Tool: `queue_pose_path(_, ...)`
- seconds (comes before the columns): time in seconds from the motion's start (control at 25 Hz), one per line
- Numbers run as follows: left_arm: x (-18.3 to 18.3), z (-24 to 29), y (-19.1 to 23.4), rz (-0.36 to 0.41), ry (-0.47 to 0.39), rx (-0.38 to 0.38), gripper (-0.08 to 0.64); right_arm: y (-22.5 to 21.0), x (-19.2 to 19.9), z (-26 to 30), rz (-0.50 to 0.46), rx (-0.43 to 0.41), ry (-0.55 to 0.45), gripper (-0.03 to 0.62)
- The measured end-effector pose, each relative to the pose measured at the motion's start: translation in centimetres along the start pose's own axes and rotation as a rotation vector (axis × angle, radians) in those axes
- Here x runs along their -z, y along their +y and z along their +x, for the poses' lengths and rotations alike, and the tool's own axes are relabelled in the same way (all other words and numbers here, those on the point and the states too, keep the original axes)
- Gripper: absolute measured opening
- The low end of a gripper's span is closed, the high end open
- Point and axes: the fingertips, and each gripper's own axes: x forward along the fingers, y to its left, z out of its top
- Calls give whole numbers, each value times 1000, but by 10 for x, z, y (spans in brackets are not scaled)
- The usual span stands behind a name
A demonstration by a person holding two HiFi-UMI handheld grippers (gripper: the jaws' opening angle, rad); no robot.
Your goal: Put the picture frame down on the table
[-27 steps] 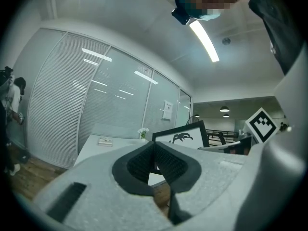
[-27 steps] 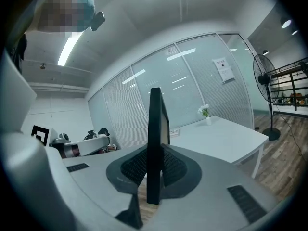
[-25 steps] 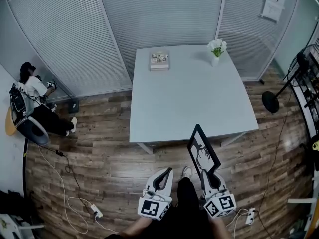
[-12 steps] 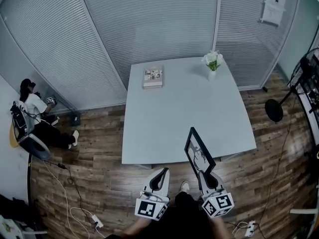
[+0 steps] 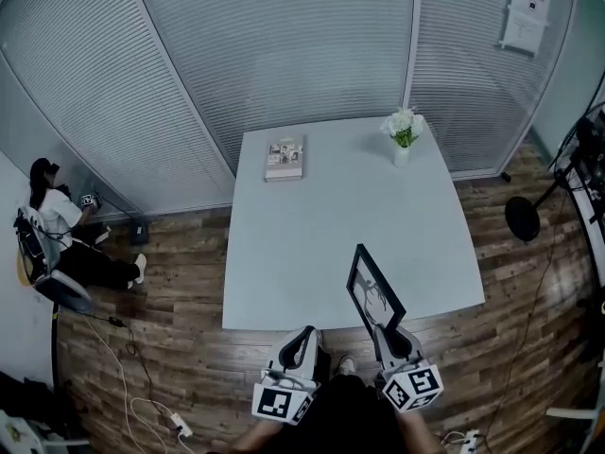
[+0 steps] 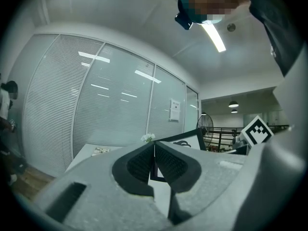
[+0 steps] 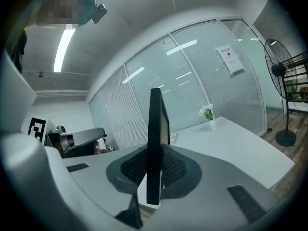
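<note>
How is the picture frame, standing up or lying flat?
Upright, on edge. The right gripper clamps the picture frame by its lower edge, holding it up at the table's near side, not lying on it.

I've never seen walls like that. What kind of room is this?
Probably an office meeting room: glass walls with blinds, a plain white table, and a notice posted on the glass.

A small book [image 5: 285, 158] lies flat near the far edge of the worktop [image 5: 312, 253]. A little white vase of white flowers [image 5: 403, 132] stands by the far right corner, well apart from the book. A paper sign [image 5: 525, 12] hangs on the glass wall [image 5: 284, 55]. A person [image 5: 57, 225] sits on the wooden floor [image 5: 189, 320] at the left. A fan on a stand [image 7: 274, 64] is at the right.
</note>
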Motion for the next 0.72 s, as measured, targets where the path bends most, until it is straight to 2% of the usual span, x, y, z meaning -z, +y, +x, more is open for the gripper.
queue_pose_path(0.16,5,29,29,-12,1,-14,21,-12,-2,33,-11,7,8,57)
queue_pose_path(0.72,-6,152,95,-34,11,59,21,-61,-27,141,11,88,42,57)
